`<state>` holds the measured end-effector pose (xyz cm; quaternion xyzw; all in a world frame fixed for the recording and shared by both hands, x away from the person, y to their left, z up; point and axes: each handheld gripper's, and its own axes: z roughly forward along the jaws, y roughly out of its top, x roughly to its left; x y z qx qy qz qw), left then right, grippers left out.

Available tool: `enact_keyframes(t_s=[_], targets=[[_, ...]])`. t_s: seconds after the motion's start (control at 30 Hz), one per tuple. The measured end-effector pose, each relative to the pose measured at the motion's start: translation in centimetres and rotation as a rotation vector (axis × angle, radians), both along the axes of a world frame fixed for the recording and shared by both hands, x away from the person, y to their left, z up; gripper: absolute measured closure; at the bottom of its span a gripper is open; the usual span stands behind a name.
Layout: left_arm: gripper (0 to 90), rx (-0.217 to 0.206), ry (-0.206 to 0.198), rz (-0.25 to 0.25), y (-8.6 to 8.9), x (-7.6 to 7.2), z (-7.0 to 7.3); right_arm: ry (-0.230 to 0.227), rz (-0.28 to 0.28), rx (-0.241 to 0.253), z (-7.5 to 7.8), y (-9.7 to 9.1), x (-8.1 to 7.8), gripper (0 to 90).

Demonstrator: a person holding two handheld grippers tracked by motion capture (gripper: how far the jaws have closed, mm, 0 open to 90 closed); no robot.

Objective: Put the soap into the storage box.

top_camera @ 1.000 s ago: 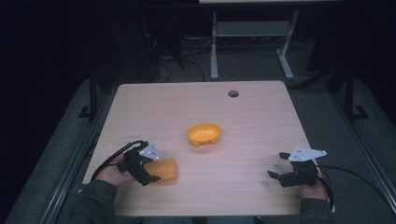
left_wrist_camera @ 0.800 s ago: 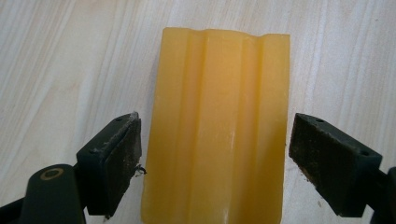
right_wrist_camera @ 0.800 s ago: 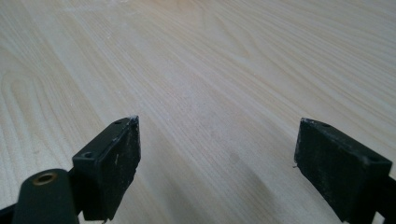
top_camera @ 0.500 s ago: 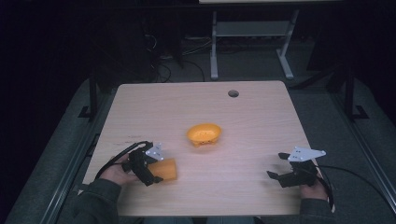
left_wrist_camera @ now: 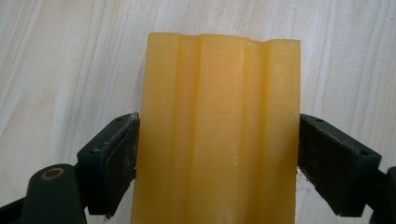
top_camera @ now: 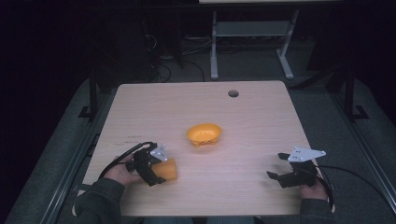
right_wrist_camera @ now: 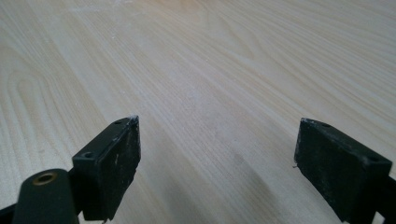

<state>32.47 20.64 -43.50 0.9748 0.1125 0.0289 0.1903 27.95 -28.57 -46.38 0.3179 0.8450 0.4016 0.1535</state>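
1. Orange bowl [top_camera: 204, 134] is sitting mid-table, the one thing blocking the centre.
2. Bare table [top_camera: 261, 121] is lying open around it, ahead of both grippers.

Left gripper [top_camera: 156, 170] with orange block [top_camera: 167, 169] sliding back toward near table edge, closer to person than a second ago. Drift small but steady: half a second back it sat a touch farther up table. Gap between block and orange bowl [top_camera: 204, 134] now wider. Left sleeve [top_camera: 100, 198] pulled lower with it. In left gripper view, both jaws against block sides [left_wrist_camera: 219, 130].
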Motion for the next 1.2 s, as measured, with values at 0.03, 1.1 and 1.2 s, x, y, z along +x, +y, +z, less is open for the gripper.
enact_keyframes(t_s=[0.03,1.1,1.2], targets=[[16.9,0.004,0.001,-0.001,-0.02,0.03,-0.02,0.004,-0.001,0.0,-0.01,0.0,0.0,13.8],[20.4,0.025,0.023,-0.019,-0.39,0.31,-0.87,-0.001,0.0,0.013,0.0,-0.16,-0.05,13.8],[20.6,0.031,0.021,-0.019,-0.41,0.27,-0.8,-0.004,-0.001,0.016,0.03,-0.23,-0.07,13.8]])
